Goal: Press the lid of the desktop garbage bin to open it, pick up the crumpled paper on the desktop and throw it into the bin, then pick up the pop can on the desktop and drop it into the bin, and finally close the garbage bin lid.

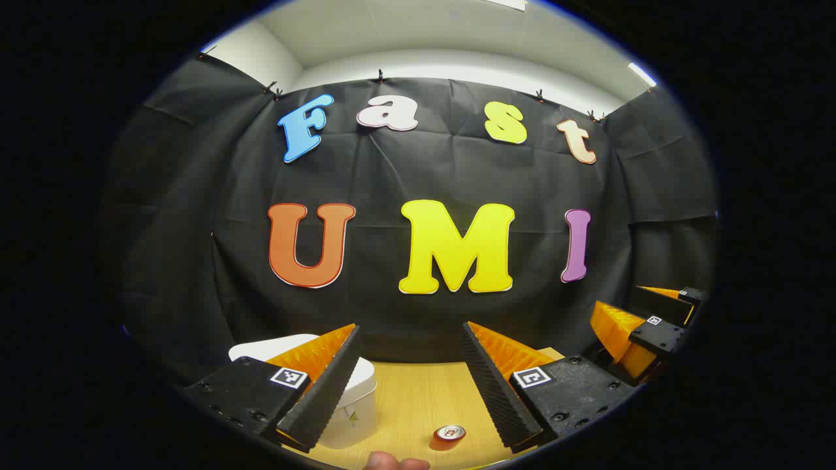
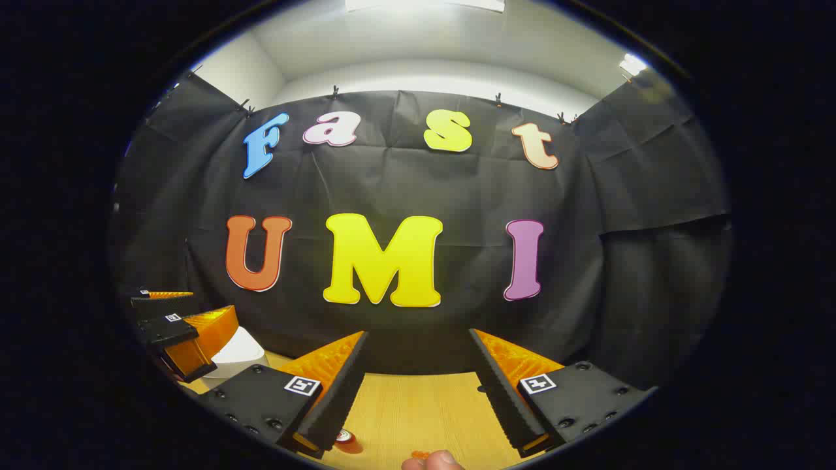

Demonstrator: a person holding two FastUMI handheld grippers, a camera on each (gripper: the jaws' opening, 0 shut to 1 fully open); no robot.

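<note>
The white desktop bin (image 1: 358, 403) stands on the wooden table at the lower left of the left gripper view, partly behind one finger, and its lid looks down. A red pop can (image 1: 450, 433) stands upright on the table, below and between the fingers of my left gripper (image 1: 411, 326), which hangs open and empty above the table. In the right gripper view my right gripper (image 2: 418, 333) is also open and empty. The can (image 2: 346, 438) peeks out beside its left finger, and the bin (image 2: 238, 356) sits at the far left behind the left gripper (image 2: 186, 310).
The light wooden table (image 1: 418, 398) ends at the black cloth wall close behind. The right gripper (image 1: 637, 307) hovers at the right edge of the left gripper view. A person's fingertip (image 1: 395, 462) shows at the bottom, and again (image 2: 434, 461) in the right gripper view.
</note>
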